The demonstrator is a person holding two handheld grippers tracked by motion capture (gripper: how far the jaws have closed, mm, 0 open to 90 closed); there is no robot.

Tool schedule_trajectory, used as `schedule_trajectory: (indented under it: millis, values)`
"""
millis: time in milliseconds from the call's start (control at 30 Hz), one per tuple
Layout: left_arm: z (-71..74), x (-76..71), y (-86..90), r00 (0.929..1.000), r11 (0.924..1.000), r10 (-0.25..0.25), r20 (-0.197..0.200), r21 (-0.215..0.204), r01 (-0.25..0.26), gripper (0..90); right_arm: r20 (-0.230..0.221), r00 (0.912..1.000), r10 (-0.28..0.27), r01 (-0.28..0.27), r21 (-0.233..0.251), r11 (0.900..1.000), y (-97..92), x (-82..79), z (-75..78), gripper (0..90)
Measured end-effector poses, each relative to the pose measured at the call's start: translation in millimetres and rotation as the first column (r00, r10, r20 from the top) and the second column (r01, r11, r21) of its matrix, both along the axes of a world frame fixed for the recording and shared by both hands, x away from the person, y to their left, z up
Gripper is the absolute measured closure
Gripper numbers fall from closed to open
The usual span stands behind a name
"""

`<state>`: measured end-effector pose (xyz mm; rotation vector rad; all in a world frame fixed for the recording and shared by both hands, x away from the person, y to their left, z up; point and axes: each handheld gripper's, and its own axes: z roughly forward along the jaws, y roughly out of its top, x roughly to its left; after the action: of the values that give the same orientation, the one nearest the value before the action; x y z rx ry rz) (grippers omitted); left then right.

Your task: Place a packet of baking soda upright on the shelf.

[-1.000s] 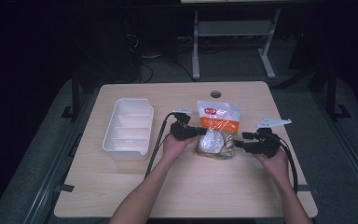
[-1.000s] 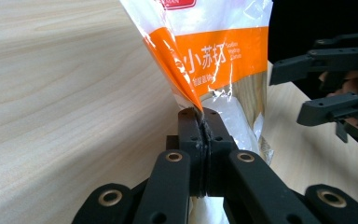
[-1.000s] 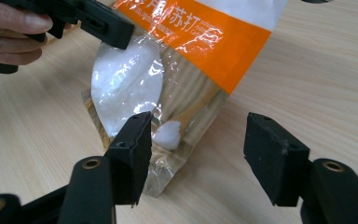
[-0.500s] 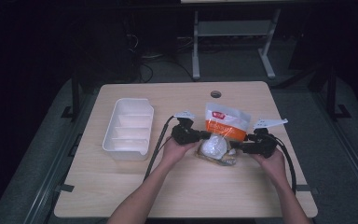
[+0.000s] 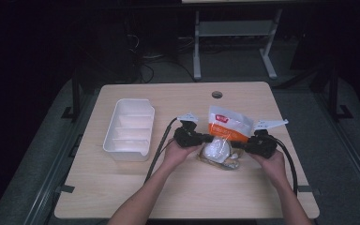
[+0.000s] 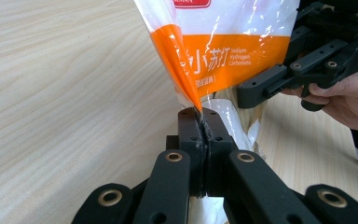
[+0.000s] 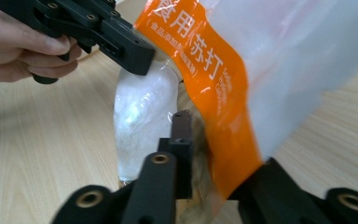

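A clear plastic bag (image 5: 229, 123) with an orange band and white powder stands tilted up off the table between my two grippers. The powder sits in its lower part (image 5: 214, 150). My left gripper (image 5: 210, 138) is shut on the bag's left edge; in the left gripper view the jaws (image 6: 200, 115) pinch the film of the bag (image 6: 223, 56) tightly. My right gripper (image 5: 242, 146) has just been closing on the opposite edge. In the right gripper view one finger (image 7: 182, 135) presses the orange fold of the bag (image 7: 214, 93), and the other finger is hidden behind it.
A white tray (image 5: 129, 129) with several compartments lies on the wooden table (image 5: 122, 187) left of the hands. Something tan (image 5: 227, 163) lies under the bag. A cable hole (image 5: 217, 94) sits near the far edge. Cables trail from both grippers toward the front.
The bag has tipped up and shifted slightly right. The right gripper's jaws, open a second ago beside the bag, have come together on its right edge. The left gripper keeps its grip.
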<state>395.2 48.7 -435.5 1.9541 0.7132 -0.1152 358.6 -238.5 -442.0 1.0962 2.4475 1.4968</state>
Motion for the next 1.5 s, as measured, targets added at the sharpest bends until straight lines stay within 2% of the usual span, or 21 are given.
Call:
schedule_trajectory:
  millis: [133,233,333,433,500,633,700,900,967,1033,1267,1300,1433,1500]
  values:
    - [-4.0,-1.1,1.7,1.0000,0.9998,0.006,0.004,0.020,-0.006,88.4,-0.006,0.9999,0.009,-0.009,0.010,0.9999,0.8,0.0,-0.2,87.7]
    - [-5.2,-1.5,4.2,0.9999,0.9999,0.011,0.002,0.008,-0.011,87.6,-0.006,0.9999,0.012,-0.012,0.021,0.9997,1.1,-0.1,0.2,89.2]
    - [-4.0,-2.6,3.8,0.9998,0.9997,0.011,0.013,0.019,-0.012,86.5,-0.005,0.9999,0.016,-0.016,0.027,0.9995,0.7,-0.2,0.6,89.4]
    - [-2.3,-5.0,3.4,0.9992,0.9986,0.014,0.037,0.050,-0.016,81.1,-0.011,0.9996,0.026,-0.026,0.041,0.9988,-0.9,-0.8,0.8,89.5]
    - [-1.9,-6.9,3.8,0.9979,0.9962,0.022,0.061,0.082,-0.027,75.7,-0.012,0.9997,0.020,-0.019,0.032,0.9993,-1.6,-1.2,0.7,89.5]
    - [-1.2,-10.1,5.7,0.9969,0.9941,0.030,0.073,0.102,-0.037,69.6,-0.014,0.9998,0.016,-0.015,0.035,0.9993,-3.0,-1.5,0.7,89.6]
    - [-0.8,-12.4,7.3,0.9969,0.9937,0.028,0.074,0.106,-0.036,64.3,-0.020,0.9996,0.020,-0.019,0.059,0.9981,-5.0,-1.9,2.0,89.6]
    - [2.9,-22.3,14.0,0.9951,0.9926,0.034,0.093,0.113,-0.044,55.8,-0.002,1.0000,0.002,-0.002,0.071,0.9975,-7.8,-6.1,10.0,89.7]
    - [2.8,-25.3,15.7,0.9960,0.9924,0.026,0.085,0.118,-0.036,50.2,0.012,0.9999,-0.009,0.008,0.070,0.9975,-9.9,-8.8,15.6,89.8]
    - [2.4,-29.3,19.7,0.9966,0.9947,0.026,0.078,0.097,-0.034,49.4,0.017,0.9997,-0.015,0.014,0.076,0.9970,-12.3,-10.6,19.3,89.8]
    - [2.0,-47.2,32.8,0.9952,0.9950,0.009,0.098,0.098,-0.019,45.8,0.056,0.9976,-0.039,0.037,0.034,0.9987,-15.5,-19.0,35.6,89.8]
    - [2.5,-52.6,35.6,0.9942,0.9936,-0.001,0.107,0.112,-0.011,45.2,0.064,0.9972,-0.040,0.038,0.028,0.9989,-15.3,-19.5,38.0,89.9]
    - [3.6,-62.4,40.1,0.9920,0.9925,-0.017,0.125,0.122,0.001,44.3,0.075,0.9964,-0.041,0.040,0.016,0.9991,-13.3,-20.4,45.1,89.9]
    - [4.7,-69.8,43.7,0.9894,0.9911,-0.031,0.142,0.133,0.012,43.3,0.080,0.9960,-0.040,0.040,-0.006,0.9992,-10.3,-20.5,48.8,89.8]
